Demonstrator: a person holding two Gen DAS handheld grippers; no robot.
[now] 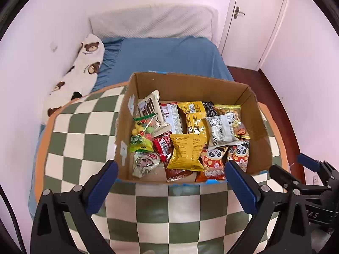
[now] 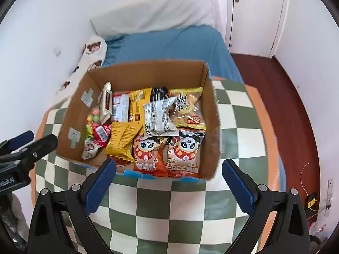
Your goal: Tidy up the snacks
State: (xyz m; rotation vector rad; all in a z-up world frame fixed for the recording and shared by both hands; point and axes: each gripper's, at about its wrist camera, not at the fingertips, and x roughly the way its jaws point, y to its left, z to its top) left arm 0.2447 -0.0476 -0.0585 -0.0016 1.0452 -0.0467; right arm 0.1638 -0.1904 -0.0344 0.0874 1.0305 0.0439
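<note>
An open cardboard box (image 1: 186,84) (image 2: 146,72) stands on a green and cream checkered mat (image 1: 84,127) (image 2: 169,201). It holds several snack packets: a yellow bag (image 1: 187,153) (image 2: 124,139), two orange panda packets (image 1: 214,163) (image 2: 184,154), a white barcode packet (image 1: 221,132) (image 2: 157,116), a bag of coloured candy (image 1: 143,131) (image 2: 92,120). My left gripper (image 1: 170,186) is open and empty in front of the box's near wall. My right gripper (image 2: 168,185) is open and empty, also in front of the near wall. The right gripper also shows in the left wrist view (image 1: 296,169).
The mat lies on a bed with a blue sheet (image 1: 169,57) (image 2: 169,44). A bear-print pillow (image 1: 80,74) lies along the left wall. A white door (image 1: 254,21) and dark red floor (image 2: 286,105) are to the right.
</note>
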